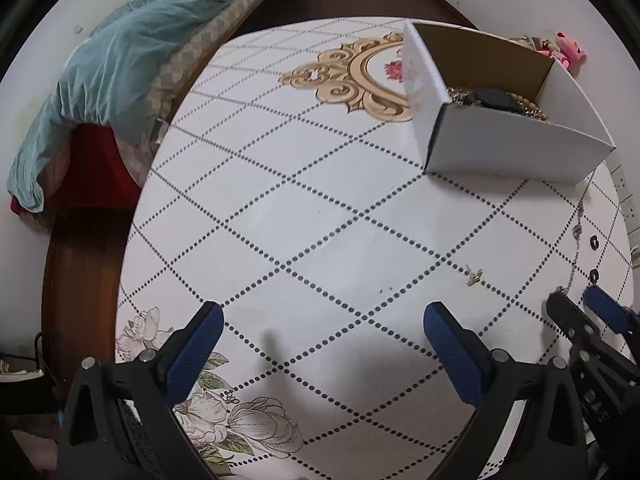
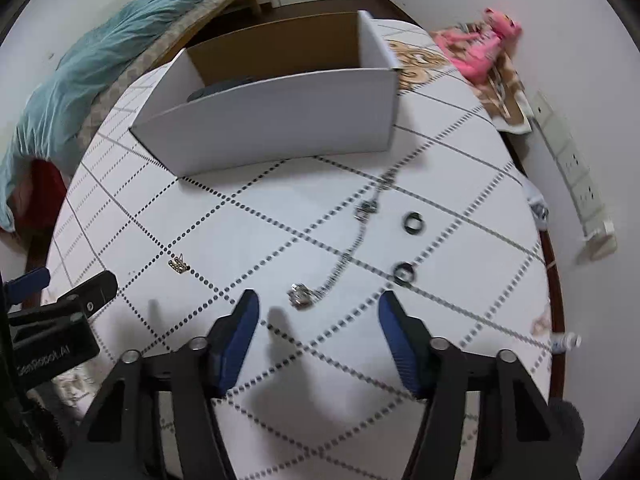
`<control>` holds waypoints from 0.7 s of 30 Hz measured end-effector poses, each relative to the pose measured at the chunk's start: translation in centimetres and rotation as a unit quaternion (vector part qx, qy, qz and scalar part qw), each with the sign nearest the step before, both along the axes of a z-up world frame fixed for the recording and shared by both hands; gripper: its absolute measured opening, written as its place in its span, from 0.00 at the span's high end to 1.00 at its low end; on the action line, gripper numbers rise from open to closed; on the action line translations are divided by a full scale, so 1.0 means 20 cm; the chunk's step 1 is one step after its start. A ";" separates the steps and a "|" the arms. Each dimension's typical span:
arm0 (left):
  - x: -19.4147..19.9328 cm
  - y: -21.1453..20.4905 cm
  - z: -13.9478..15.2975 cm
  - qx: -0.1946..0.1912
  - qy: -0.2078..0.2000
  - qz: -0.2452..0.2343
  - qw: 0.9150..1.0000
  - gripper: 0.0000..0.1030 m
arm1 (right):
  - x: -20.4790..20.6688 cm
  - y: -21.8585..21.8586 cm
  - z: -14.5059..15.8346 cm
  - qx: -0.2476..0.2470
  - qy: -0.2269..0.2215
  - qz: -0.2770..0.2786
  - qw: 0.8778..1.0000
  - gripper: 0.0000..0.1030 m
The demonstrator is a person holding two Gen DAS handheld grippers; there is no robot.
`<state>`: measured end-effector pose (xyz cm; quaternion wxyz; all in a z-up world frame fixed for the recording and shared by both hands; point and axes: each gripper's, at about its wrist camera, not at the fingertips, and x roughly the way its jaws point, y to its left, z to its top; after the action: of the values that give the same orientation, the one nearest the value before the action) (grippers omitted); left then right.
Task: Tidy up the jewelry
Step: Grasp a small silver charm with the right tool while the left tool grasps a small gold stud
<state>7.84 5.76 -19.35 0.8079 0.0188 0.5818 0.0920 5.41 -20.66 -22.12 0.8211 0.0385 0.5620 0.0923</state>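
The tabletop (image 1: 320, 216) was white, crossed by a diamond lattice of dark dots, with pale outlined flowers and green leaves at its near edge and a gold scrollwork medallion (image 1: 360, 76) farther off. The cardboard box (image 2: 280, 120) was white outside and plain brown inside. Both the left gripper (image 1: 324, 320) and the right gripper (image 2: 318, 308) were black with textured blue pads (image 2: 240, 336). The chain necklace (image 2: 360, 220) was silver, the 2 rings (image 2: 412, 222) dark, the small earring (image 2: 179, 266) gold. A teal quilt (image 1: 120, 64) lay over a checked beige mattress, with red beneath. The plush toy (image 2: 488, 46) was bright pink.
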 end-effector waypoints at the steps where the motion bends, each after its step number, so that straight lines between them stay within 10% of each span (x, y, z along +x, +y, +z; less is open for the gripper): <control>1: 0.00 0.01 -0.01 -0.006 0.001 0.002 1.000 0.01 | 0.00 0.02 0.01 -0.013 -0.012 0.003 1.000 0.55; 4: 0.01 0.00 -0.04 -0.040 0.002 -0.003 0.999 0.01 | 0.01 0.01 0.01 -0.022 -0.019 -0.003 1.000 0.90; 12: 0.05 -0.22 -0.07 -0.097 -0.013 -0.067 0.993 0.04 | 0.00 -0.21 0.03 0.003 -0.019 -0.054 0.998 0.90; 21: 0.08 -0.39 -0.09 -0.075 -0.024 -0.114 0.990 0.79 | -0.01 -0.29 0.02 0.004 -0.014 -0.066 0.998 0.90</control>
<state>9.47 -2.13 -21.14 0.8262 0.0223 0.5613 -0.0438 5.29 -26.36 -21.79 0.8332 0.0775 0.5459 0.0412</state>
